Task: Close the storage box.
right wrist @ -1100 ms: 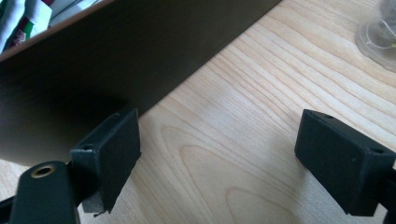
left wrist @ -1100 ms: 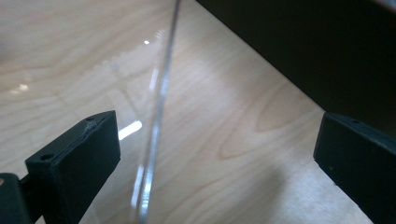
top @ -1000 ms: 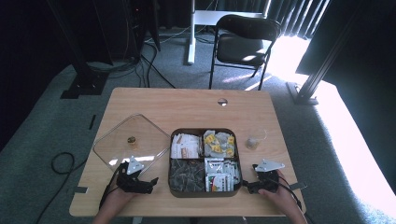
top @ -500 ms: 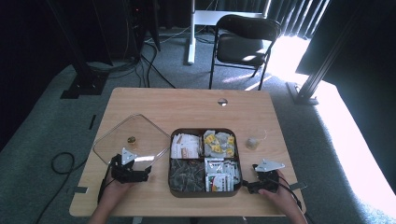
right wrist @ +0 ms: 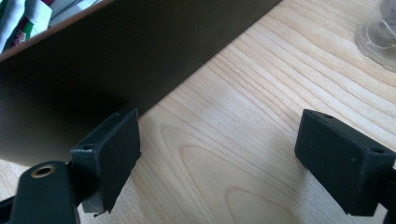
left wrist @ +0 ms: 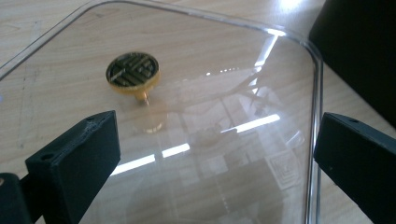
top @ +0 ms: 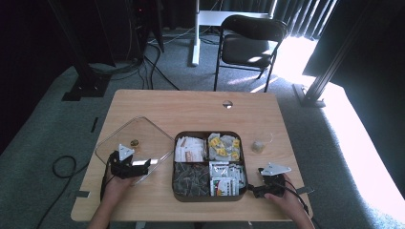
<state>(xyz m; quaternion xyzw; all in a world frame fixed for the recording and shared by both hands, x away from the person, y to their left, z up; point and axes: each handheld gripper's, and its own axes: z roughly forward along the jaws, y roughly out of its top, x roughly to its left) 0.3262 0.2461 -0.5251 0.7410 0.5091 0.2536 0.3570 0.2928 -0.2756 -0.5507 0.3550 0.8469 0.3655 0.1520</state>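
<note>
The clear lid (top: 133, 145) is seen lying flat on the table (top: 191, 107), just left of the dark compartment box (top: 209, 164), with its gold knob (left wrist: 133, 73) set ahead of the left gripper (top: 143, 163). That gripper is held over the lid's near edge with jaws spread wide, nothing pinched between them. The right gripper (top: 255, 190) is rested on bare wood beside the box's right wall, its jaws likewise spread.

Glossy clear plastic lid (left wrist: 224, 116), brass-look knob (left wrist: 133, 74)
</note>
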